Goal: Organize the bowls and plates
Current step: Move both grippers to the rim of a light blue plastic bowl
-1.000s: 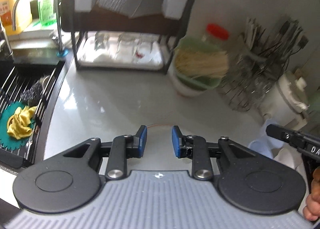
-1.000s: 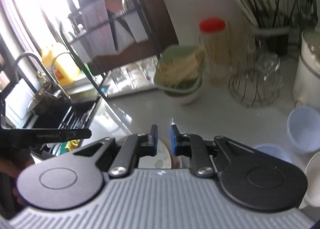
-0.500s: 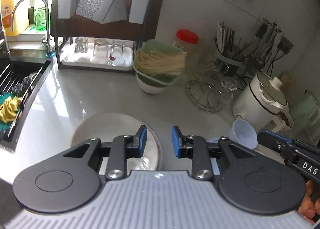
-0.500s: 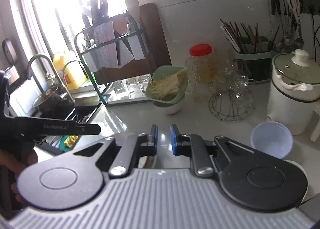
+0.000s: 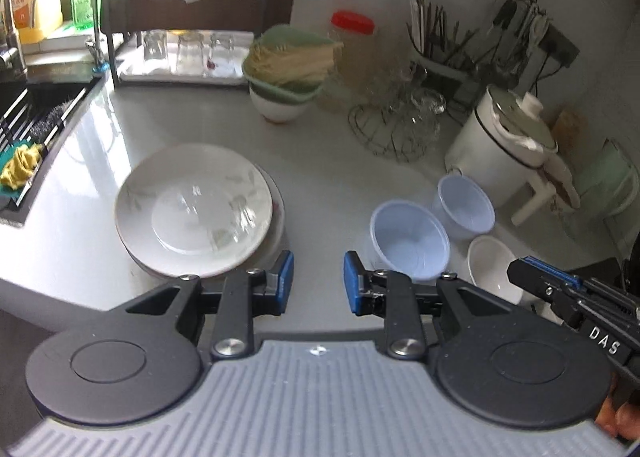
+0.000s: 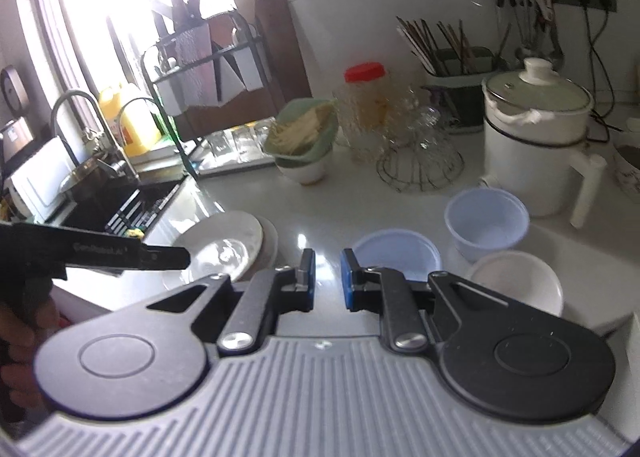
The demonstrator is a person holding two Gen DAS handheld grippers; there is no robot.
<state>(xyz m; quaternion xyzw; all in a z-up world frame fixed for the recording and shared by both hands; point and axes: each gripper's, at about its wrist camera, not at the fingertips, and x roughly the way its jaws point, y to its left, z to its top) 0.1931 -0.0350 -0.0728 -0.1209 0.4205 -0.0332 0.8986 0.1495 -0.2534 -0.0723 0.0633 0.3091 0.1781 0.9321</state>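
Note:
Two stacked white plates (image 5: 192, 209) lie on the grey counter, also in the right wrist view (image 6: 224, 245). Two pale blue bowls (image 5: 408, 241) (image 5: 466, 209) and a white bowl (image 5: 494, 265) stand to their right; in the right wrist view they are the near blue bowl (image 6: 396, 255), the far blue bowl (image 6: 486, 223) and the white bowl (image 6: 518, 279). My left gripper (image 5: 318, 283) is open and empty, above the counter between plates and bowls. My right gripper (image 6: 327, 277) is slightly open and empty, just before the near blue bowl.
A sink (image 5: 24, 125) with a rack lies at the left. A glass rack (image 5: 188, 53), a green noodle basket on a bowl (image 5: 288, 73), a wire glass stand (image 5: 400, 125) and a white cooker (image 5: 508, 153) line the back. The counter edge runs close below the plates.
Both grippers have pulled back and up from the counter. The plates and all three bowls have come into view. The jaws of both have kept the same opening.

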